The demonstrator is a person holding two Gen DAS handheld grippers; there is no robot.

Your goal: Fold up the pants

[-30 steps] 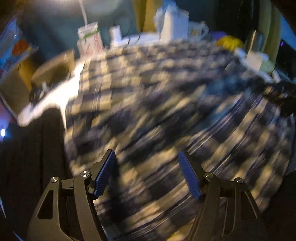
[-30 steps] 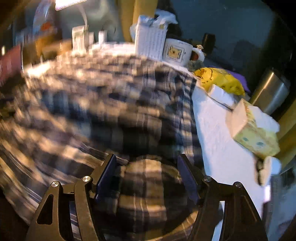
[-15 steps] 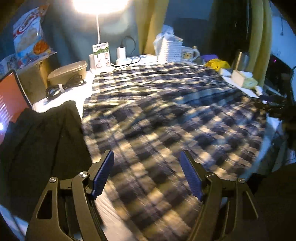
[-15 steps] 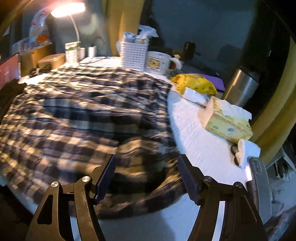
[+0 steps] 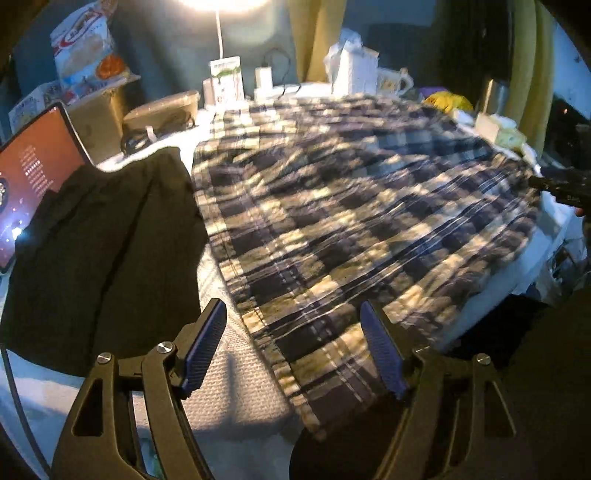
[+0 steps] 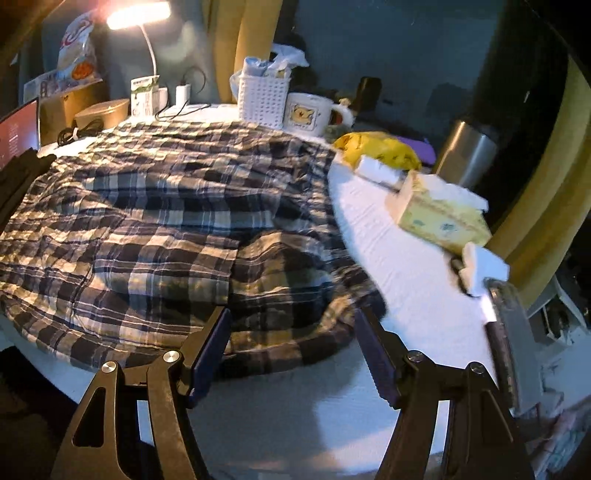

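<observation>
Plaid pants [image 5: 351, 206] lie spread across the white table [image 5: 236, 373], one end hanging over the near edge. My left gripper [image 5: 293, 347] hovers open above that near end, with nothing between its blue pads. In the right wrist view the same plaid pants [image 6: 159, 229] show a rumpled bulge near their right edge. There my right gripper [image 6: 293, 347] stands open just short of the bulge, holding nothing. The tip of the right gripper [image 5: 565, 184] shows at the far right of the left wrist view.
A black garment [image 5: 103, 236] lies left of the pants, beside a lit laptop [image 5: 33, 162]. At the back stand a lamp [image 6: 138, 14], white basket [image 6: 263, 96] and mug [image 6: 306, 114]. A tissue box [image 6: 439, 214], yellow bag [image 6: 376, 149] and steel canister [image 6: 467, 153] sit right.
Both grippers have drawn back toward the near table edge, away from the cloth. The right gripper's jaws no longer straddle the plaid bulge. The black garment has come into the left view.
</observation>
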